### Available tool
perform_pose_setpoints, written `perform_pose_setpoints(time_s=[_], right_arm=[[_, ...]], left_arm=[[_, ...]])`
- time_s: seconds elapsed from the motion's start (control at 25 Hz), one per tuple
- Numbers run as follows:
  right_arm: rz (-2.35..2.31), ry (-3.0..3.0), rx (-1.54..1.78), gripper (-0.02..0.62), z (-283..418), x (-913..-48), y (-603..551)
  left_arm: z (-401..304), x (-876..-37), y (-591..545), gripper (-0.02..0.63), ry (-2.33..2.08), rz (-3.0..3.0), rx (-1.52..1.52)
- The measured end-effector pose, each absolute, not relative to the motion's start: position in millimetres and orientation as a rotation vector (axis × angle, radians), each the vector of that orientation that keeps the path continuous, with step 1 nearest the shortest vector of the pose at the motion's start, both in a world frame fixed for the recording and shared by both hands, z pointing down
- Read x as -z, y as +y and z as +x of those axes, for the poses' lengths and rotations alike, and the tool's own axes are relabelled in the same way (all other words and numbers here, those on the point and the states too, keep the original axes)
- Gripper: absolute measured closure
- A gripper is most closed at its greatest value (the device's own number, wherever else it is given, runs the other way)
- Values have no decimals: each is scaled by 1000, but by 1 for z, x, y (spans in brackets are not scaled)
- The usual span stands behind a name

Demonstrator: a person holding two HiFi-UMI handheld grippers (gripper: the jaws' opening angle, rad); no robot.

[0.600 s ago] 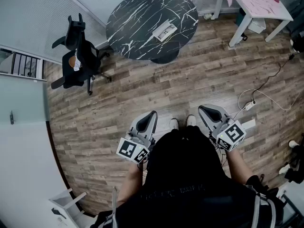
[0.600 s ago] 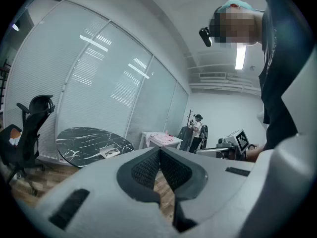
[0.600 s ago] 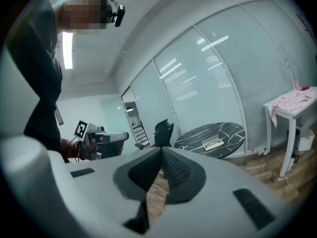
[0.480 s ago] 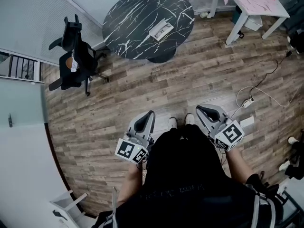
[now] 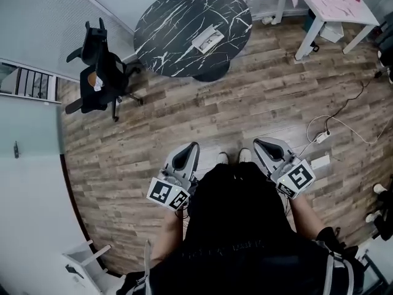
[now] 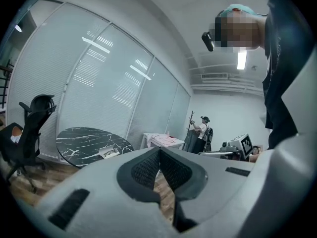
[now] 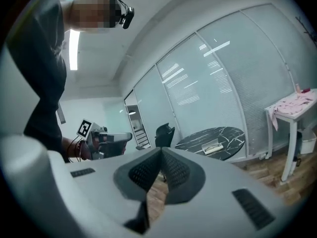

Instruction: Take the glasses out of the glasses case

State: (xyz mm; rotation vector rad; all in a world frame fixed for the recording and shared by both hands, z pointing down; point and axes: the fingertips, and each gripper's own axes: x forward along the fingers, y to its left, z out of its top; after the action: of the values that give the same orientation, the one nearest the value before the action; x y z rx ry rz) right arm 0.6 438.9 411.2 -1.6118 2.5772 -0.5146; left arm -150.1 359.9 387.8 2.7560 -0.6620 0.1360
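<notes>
A white open glasses case (image 5: 208,40) lies on the round black marble table (image 5: 178,35) at the far side of the room, with glasses visible inside it. The case (image 6: 108,152) shows small in the left gripper view, and the case (image 7: 214,147) again in the right gripper view. My left gripper (image 5: 190,147) and right gripper (image 5: 259,144) are held low by the person's waist, far from the table. Both are shut with nothing between their tips. The left gripper (image 6: 159,149) and right gripper (image 7: 161,149) point toward the table.
A black office chair (image 5: 101,72) stands left of the table. A white table (image 5: 334,11) with pink cloth is at the back right. A power strip and cable (image 5: 323,134) lie on the wood floor. Another person (image 6: 203,131) stands by a coat rack.
The head view has shifted slightly; the grippers have stayed by the waist, still shut.
</notes>
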Motion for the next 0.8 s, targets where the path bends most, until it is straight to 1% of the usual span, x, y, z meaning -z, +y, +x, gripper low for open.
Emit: perform_pose_setpoints(time_s=[0.16,0.4,0.8], right_arm=[[-1599,2613,545,565,14,-421,438],[-1560,2557,482,565,30,-404,433],[-1576,2423,601,565,45,-412,393]], left_arm=[[-146,-387,362,588,-721,2752,-121],[-135,-387,357,588,-735,2775,-123],[-130,-396,312,588,-720,2723,-29]])
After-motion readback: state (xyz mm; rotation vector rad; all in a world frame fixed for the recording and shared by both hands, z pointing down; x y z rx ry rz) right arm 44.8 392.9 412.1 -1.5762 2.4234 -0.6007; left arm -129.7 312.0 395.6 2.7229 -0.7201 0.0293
